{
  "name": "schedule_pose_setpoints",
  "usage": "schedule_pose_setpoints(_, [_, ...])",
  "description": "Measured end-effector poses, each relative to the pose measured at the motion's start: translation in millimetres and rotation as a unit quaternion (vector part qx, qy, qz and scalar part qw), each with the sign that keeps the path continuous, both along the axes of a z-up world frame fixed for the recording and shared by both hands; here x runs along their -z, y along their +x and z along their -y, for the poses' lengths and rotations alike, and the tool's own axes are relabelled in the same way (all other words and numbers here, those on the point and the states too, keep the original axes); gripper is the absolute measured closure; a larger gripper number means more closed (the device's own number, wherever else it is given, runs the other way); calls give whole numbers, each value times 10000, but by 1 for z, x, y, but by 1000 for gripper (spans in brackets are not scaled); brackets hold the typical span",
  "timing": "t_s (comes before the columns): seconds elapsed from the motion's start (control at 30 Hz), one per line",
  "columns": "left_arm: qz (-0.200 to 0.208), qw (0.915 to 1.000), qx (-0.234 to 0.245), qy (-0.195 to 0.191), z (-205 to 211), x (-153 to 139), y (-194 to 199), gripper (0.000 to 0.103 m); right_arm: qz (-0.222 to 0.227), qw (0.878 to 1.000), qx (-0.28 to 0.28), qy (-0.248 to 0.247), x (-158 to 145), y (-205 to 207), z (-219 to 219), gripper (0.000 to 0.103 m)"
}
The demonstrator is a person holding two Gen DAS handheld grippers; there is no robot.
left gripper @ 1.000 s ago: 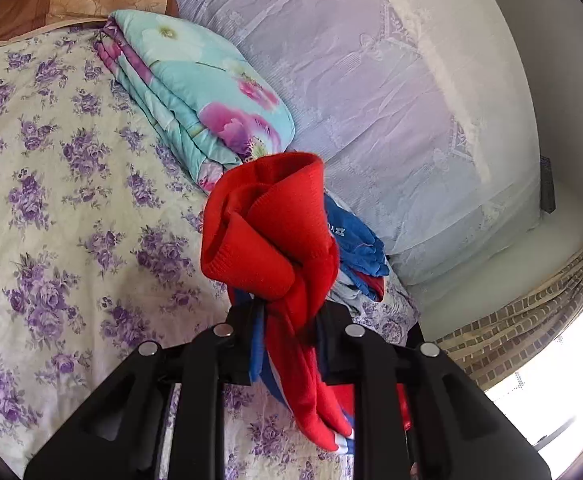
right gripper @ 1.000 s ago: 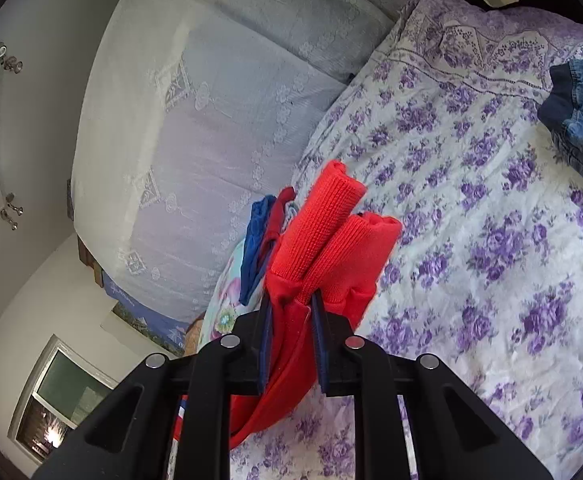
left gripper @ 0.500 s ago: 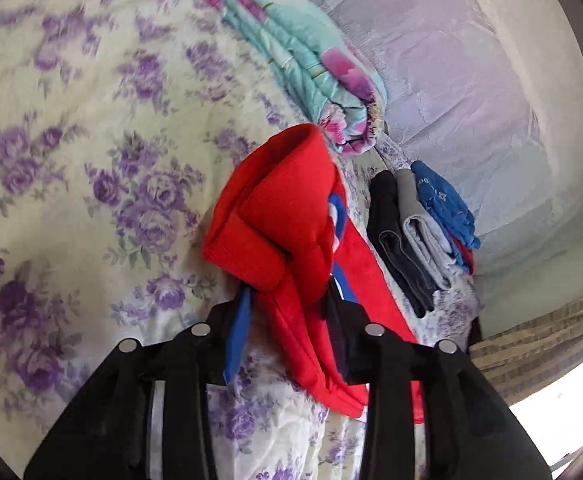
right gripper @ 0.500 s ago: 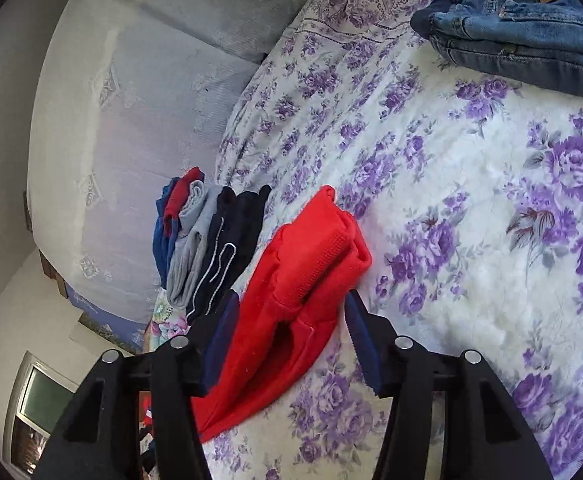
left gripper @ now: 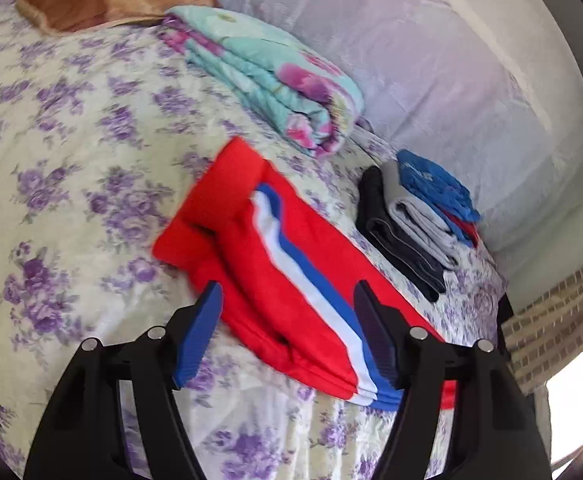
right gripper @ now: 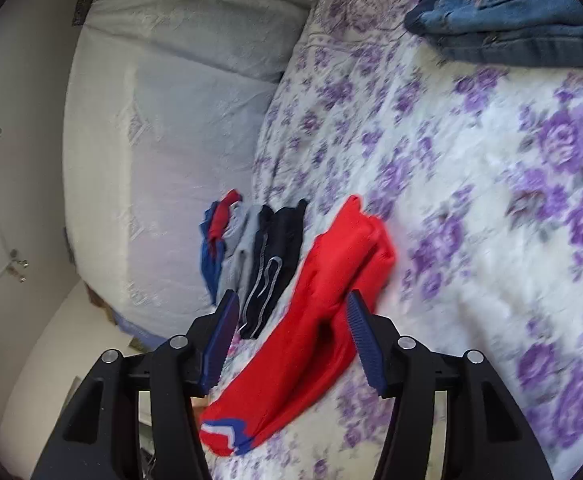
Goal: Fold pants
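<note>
- The red pants (left gripper: 275, 264) lie folded on the bed (left gripper: 71, 168). They have a white and blue stripe down the side.
- The left gripper (left gripper: 287, 336) is letting go. Its jaws are opening, with one blue pad on each side of the red pants. The pads do not press on the cloth.
- The right gripper (right gripper: 291, 344) has let go too. Its jaws stand apart, and the red pants (right gripper: 323, 312) lie between them without being squeezed.
- The bed has a cover with purple flowers on it.
- Just beside the red pants is a row of folded clothes (left gripper: 415, 216): one dark, one grey, one blue, with a bit of red under the blue one.
- A folded blanket (left gripper: 275, 76) in light green with pink flowers lies farther back on the bed, near the top end of the red pants.
- A brown pillow (left gripper: 103, 0) sits behind the blanket.
- Blue jeans (right gripper: 507, 12) lie in a heap at the far part of the bed, well apart from the red pants.
- No box or basket shows here. Everything lies right on the bed.
</note>
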State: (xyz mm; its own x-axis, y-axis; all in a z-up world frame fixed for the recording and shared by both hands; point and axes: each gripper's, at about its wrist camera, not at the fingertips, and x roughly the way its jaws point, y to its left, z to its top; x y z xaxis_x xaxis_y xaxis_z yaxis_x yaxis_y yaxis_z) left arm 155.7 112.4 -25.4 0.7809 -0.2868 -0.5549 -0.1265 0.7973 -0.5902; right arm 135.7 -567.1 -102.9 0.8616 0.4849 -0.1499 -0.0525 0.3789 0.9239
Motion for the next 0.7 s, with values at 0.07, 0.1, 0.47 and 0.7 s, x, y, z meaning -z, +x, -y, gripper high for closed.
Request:
schedule_pose_setpoints(0.07, [188,9980,567,222,38,-15,9,38,98,9986,-511,-3,-4,6,-13,45])
schedule_pose_setpoints(0.1, [207,9963,798,224,55,-19,17,37,105,9970,-764,-50,-5,10,-21,44])
schedule_pose_setpoints(0.47, [-727,9646,2492,457,185,64,95,42,351,9891,-1293,-612,-33,15,-58,32])
schedule_pose_setpoints(0.7, [-315,9585,2631,1053,194,61,63,32,131,9467,-3178,-515,-75,117,-202,17])
